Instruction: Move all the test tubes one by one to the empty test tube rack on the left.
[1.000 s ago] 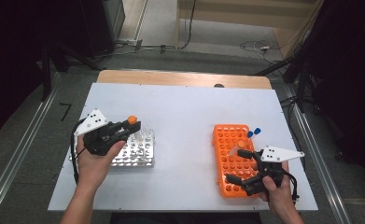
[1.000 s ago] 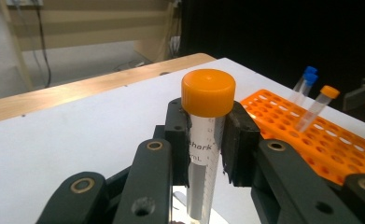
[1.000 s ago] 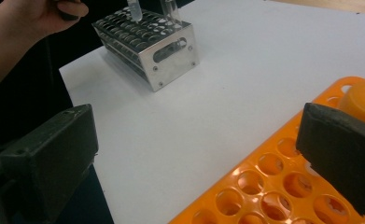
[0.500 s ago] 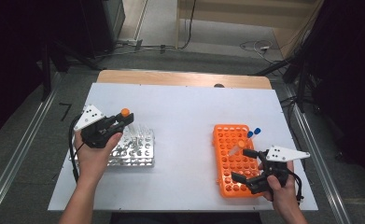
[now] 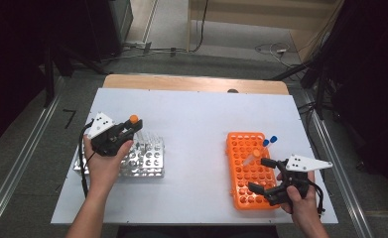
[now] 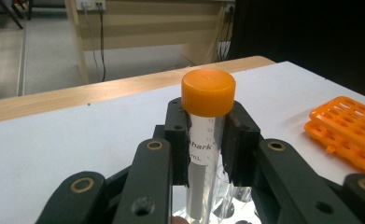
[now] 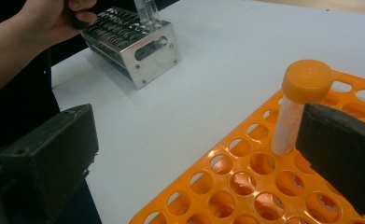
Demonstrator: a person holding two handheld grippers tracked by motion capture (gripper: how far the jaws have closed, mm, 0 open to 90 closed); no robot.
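Left gripper (image 6: 207, 140) clamps an upright orange-capped tube (image 6: 207, 121) directly above the metal rack (image 5: 147, 161), long axis vertical. Right gripper (image 7: 208, 154) stands open beside a second tube (image 7: 297, 105) seated in the orange rack (image 7: 245, 186).

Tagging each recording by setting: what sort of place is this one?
Probably a lab-style workbench set up for recording: a white table carries an orange tube rack and a metal tube rack, and the left tool grips a capped sample tube.
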